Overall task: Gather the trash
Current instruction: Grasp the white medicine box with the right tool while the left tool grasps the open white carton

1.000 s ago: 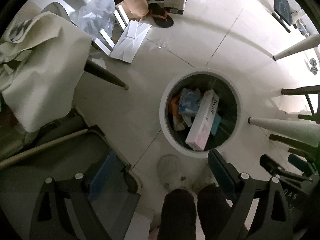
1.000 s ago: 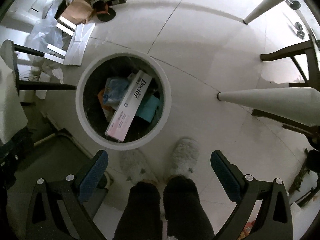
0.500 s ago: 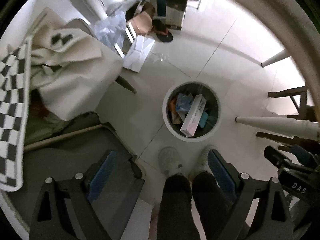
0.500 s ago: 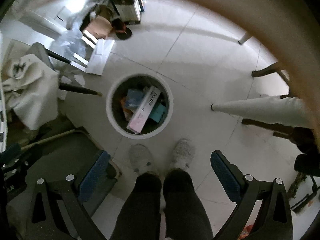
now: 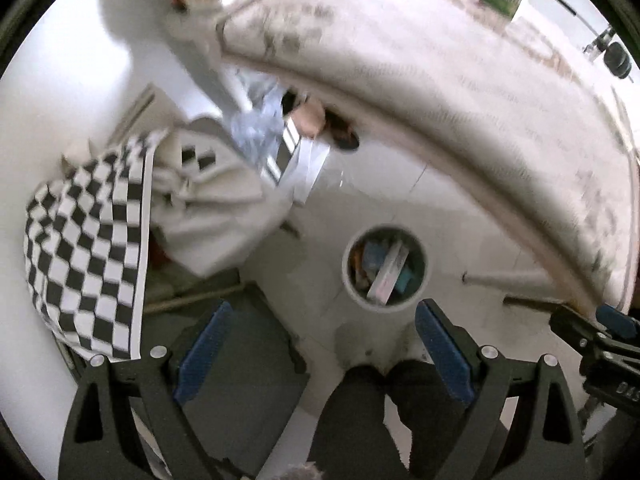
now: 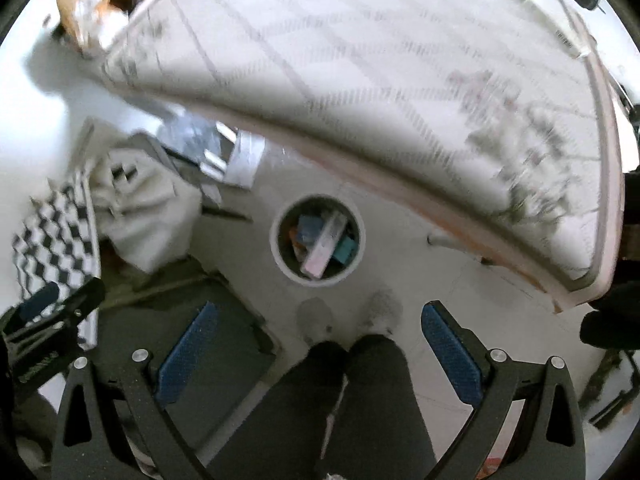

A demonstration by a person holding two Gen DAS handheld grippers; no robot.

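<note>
table [image 5: 460, 92]: motion-blurred, items on it unreadable | bin [image 6: 277, 240] contents: too small to identify | person's legs [image 6: 360, 400]: cut by bottom edge

Very little lettering can be read in either view. In the left wrist view, the body of the right gripper [image 5: 612, 360] at the right edge carries pale characters, seen turned, that look like "DAS"; motion blur keeps them unsure. In the right wrist view, the left gripper [image 6: 44, 332] at the left edge bears a short pale line of print, too blurred to make out. The long white and pink box [image 6: 325, 246] in the round bin [image 6: 280, 258] shows no legible print
</note>
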